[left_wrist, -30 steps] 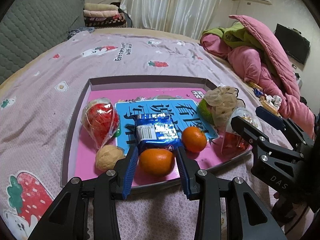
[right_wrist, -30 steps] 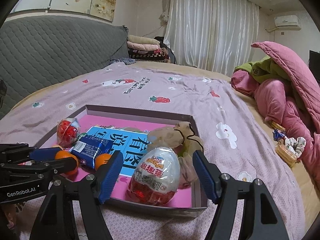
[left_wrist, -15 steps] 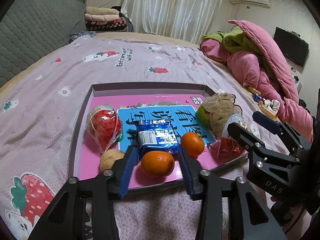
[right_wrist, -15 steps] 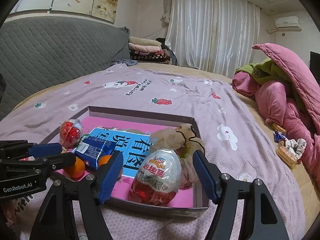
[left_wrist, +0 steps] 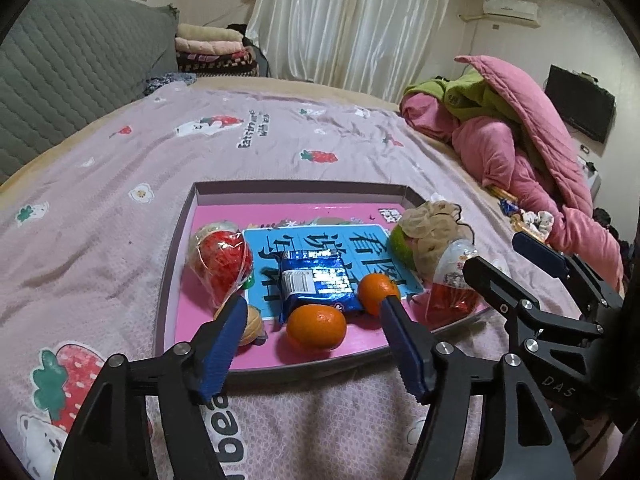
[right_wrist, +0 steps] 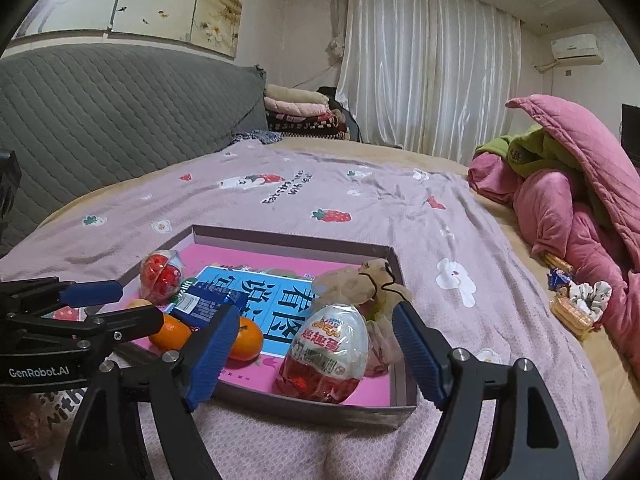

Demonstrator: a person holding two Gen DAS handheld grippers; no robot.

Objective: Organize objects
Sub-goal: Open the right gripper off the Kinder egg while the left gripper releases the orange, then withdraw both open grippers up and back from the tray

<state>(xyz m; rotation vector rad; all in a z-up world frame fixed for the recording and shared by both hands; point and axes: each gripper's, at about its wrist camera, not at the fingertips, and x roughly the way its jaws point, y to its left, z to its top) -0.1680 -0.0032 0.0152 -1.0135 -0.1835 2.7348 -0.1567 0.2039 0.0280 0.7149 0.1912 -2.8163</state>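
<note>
Shallow pink-lined cardboard tray [left_wrist: 182, 236] held two oranges [left_wrist: 316, 327], blue snack packet [left_wrist: 316, 280], foil-wrapped chocolate egg [right_wrist: 326, 354]; left gripper [left_wrist: 312, 350] and right gripper [right_wrist: 314, 354] both gaped apart, empty.

two oranges [left_wrist: 316, 327], snack packet [left_wrist: 316, 282] — in tray [left_wrist: 176, 240]

Bed [left_wrist: 280, 148] carries tray [left_wrist: 172, 264], pink quilt [left_wrist: 520, 152].

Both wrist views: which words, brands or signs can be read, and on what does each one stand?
"GenRobot.AI": on the left gripper body, right wrist view.
"DAS": on the right gripper body, left wrist view.
"with": on the bedsheet print; the line beside it is blurred.
Large Chinese characters: on the blue book cover.
Egg wrapper and blue snack packet: too small.
</note>
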